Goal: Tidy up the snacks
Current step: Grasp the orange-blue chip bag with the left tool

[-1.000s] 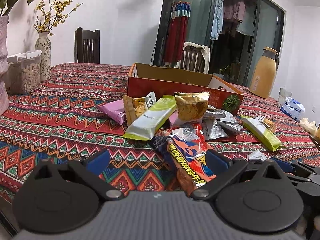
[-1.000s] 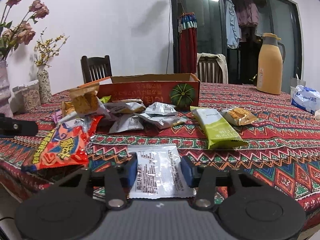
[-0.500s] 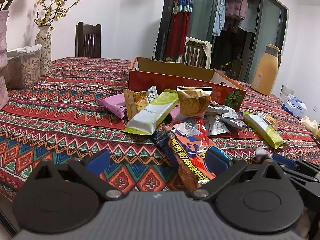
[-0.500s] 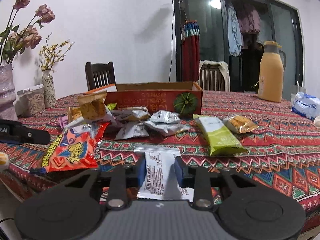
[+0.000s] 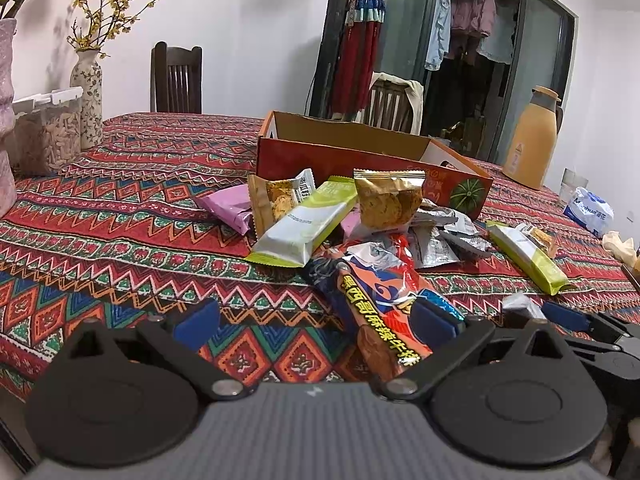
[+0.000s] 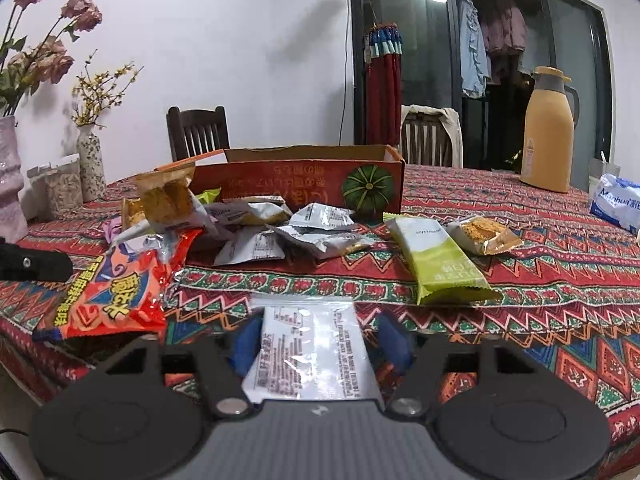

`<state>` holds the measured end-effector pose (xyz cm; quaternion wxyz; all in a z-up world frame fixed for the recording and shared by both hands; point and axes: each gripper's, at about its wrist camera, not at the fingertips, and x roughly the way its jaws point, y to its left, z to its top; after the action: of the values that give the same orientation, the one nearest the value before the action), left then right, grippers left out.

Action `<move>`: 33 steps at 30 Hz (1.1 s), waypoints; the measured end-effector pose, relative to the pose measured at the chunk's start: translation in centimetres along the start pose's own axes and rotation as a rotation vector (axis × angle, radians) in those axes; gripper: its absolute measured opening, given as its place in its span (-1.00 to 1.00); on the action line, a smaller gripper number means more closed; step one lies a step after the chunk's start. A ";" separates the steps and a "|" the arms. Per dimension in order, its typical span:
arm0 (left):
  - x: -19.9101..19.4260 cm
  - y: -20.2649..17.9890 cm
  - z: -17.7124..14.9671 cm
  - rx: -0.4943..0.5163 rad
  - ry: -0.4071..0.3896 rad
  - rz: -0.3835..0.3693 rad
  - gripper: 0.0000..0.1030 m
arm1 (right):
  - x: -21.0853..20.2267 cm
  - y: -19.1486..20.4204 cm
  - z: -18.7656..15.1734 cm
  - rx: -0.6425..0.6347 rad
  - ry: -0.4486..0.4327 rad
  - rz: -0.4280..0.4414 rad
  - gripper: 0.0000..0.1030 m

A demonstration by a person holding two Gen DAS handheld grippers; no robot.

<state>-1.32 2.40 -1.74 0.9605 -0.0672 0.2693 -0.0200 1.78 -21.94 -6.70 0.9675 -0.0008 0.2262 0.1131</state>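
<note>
Your right gripper [image 6: 318, 342] points forward and slightly down over the near edge of the table with the red zigzag-patterned cloth [image 6: 540, 280]. Its jaws are opening: the flat silver-white printed sachet [image 6: 310, 350] lies between the blue pads [image 6: 246, 342], the left pad at its edge, the right pad standing a little off it.

Your left gripper [image 5: 316, 316] is angled the same way, jaws spread wide and gripping nothing. Its right pad [image 5: 434, 318] rests against the long red-orange foil snack bag with yellow lettering [image 5: 376, 304]; the left pad hangs over bare cloth.

Taking the red cardboard box with the green pumpkin print [image 6: 304, 182] as landmark: the heap of silver, gold and green packets [image 6: 256, 224] lies just in front of it, the lime-green bar wrapper [image 6: 440, 264] in front of its right corner, and the sachet well in front, nearest you.
</note>
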 end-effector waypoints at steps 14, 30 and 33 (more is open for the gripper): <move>1.8 -2.5 1.6 0.012 0.066 -0.018 1.00 | -2.7 1.1 0.3 -0.044 -0.107 -0.049 -0.35; 7.2 -7.2 3.1 0.020 0.216 0.178 1.00 | -3.2 0.3 0.0 -0.018 -0.124 -0.070 -0.34; 7.4 -7.3 2.6 0.030 0.245 0.180 0.99 | -3.1 0.2 -0.1 -0.014 -0.120 -0.068 -0.34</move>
<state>6.37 -5.08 -2.36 0.9193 -0.0254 0.3891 0.0538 -1.04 -22.43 -5.45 0.9826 -0.0087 0.1668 0.0816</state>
